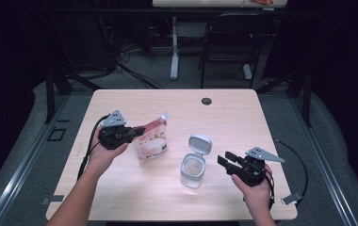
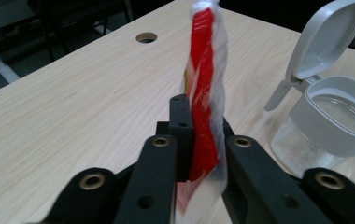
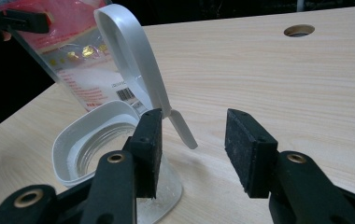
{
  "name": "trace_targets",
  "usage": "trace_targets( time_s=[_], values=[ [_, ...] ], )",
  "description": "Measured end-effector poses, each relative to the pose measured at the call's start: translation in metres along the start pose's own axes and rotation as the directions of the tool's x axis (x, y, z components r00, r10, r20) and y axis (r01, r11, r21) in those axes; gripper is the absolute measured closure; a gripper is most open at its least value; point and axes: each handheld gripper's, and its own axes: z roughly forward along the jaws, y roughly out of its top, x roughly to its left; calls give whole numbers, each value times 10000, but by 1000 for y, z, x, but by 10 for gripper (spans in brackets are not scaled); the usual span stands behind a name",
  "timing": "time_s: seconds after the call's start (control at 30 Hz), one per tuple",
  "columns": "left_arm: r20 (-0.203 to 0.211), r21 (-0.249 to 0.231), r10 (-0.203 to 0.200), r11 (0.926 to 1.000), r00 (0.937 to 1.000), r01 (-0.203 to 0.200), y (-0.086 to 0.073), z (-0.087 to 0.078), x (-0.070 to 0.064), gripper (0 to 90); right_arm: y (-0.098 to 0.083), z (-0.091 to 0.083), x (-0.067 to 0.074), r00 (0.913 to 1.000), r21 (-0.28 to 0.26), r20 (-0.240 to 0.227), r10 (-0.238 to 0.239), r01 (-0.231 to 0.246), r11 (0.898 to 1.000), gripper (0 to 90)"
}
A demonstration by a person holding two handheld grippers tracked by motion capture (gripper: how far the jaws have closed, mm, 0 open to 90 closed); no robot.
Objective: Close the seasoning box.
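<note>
High view: I am holding my left gripper (image 1: 137, 133) clenched on the edge of a red-and-white pouch (image 1: 151, 140), keeping it upright near the middle of the tabletop. An open-lidded jar (image 1: 193, 168) is standing just right of it, toward the near edge. My right gripper (image 1: 223, 159) is waiting beside the jar, jaws apart, gripping nothing.

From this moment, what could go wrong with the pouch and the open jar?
1. The left gripper pinches only the thin edge of the pouch, so the pouch might slip or twist when lifted.
2. The jar stands free with its lid flipped up; the right gripper is open beside it and not holding it, so a bump from the pouch could tip it.
3. The jar mouth looks narrow, so contents may spill onto the table.
</note>
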Motion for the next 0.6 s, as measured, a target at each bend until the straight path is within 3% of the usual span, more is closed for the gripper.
trace_targets(
  time_s=[0.2, 0.4, 0.6],
  values=[
    [38, 19, 214, 9998, 9998, -214, 1, -2, -5, 900, -1, 0, -2, 10000, -30, 59, 44, -44, 10000, 565],
    [210, -77, -53, 10000, 9998, 55, 2, -6, -5, 900, -1, -1, -4, 9999, -43, 85, 103, -103, 9999, 565],
    [374, -189, 99, 9998, 9993, -92, 3, -10, -13, 900, -2, -2, -5, 9998, -42, 147, 146, -146, 9999, 565]
  ],
)
